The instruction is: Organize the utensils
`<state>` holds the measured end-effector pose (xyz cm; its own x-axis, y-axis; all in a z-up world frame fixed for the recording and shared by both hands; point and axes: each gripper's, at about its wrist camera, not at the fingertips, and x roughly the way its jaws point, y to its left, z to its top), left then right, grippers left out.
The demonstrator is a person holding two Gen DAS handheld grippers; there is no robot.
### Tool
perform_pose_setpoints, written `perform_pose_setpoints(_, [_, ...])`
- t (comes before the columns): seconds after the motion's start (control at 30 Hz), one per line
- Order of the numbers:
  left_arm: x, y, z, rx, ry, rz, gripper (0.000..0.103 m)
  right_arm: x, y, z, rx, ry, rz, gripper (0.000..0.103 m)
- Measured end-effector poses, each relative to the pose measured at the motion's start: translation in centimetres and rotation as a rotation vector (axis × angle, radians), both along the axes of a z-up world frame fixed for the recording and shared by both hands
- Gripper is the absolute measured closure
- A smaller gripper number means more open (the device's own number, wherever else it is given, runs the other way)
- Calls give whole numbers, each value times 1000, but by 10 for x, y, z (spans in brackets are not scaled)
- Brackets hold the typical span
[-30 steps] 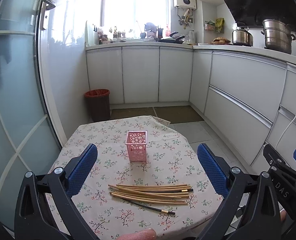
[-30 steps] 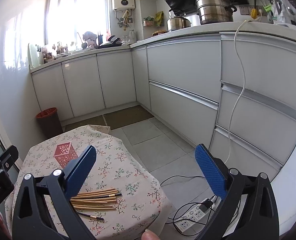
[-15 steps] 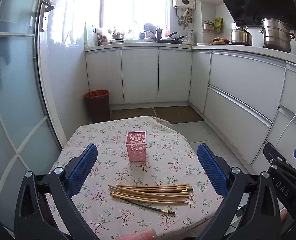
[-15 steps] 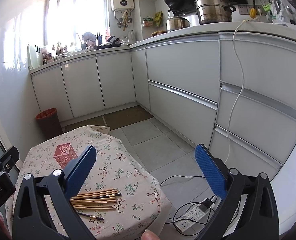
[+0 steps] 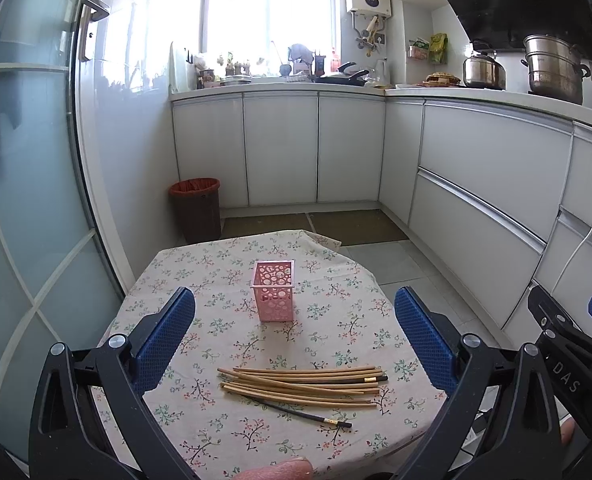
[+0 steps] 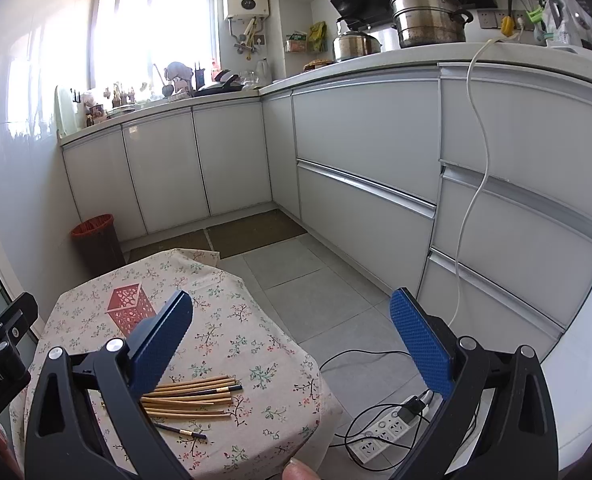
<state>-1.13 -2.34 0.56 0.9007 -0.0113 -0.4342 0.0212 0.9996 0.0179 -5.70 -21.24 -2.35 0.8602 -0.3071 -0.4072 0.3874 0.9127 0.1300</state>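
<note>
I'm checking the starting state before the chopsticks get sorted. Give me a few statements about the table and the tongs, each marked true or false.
1. The pink holder stands upright on the table. True.
2. Chopsticks already stand in the pink holder. False: the chopsticks all lie flat on the cloth, nearer the camera than the holder.
3. One dark chopstick lies apart from the bundle. True.
4. The left tongs are shut on a chopstick. False: they are open and hold nothing.
5. The right tongs are open. True.
</note>
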Motion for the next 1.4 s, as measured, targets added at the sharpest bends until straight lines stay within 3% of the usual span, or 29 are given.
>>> perform_pose_setpoints(0.37, [6,6,-4,-7,18,11,7,5,2,-5,13,41,1,7])
perform_pose_setpoints(0.7, [51,37,-29,-53,175,89,7,20,-3,-17,94,129,32,7])
perform_pose_setpoints(0.8, [71,43,-48,-80,283,55,7,26,-6,-21,135,163,48,7])
perform_pose_setpoints(0.87, [89,42,-66,-110,387,-28,7,29,-6,-25,148,165,56,7])
perform_pose_setpoints(1.0, [121,18,-112,-99,605,-228,7,36,-6,-32,155,180,57,7])
perform_pose_setpoints(1.07, [132,-2,-136,-65,700,-332,7,40,-7,-35,173,180,53,7])
perform_pose_setpoints(1.17, [144,-35,-168,70,797,-425,7,46,-13,-40,198,194,38,7])
perform_pose_setpoints(1.27, [159,-60,-183,197,822,-455,7,55,-23,-49,217,236,21,7])
perform_pose_setpoints(1.4, [192,-70,-194,300,856,-455,8,68,-35,-63,254,302,15,7])
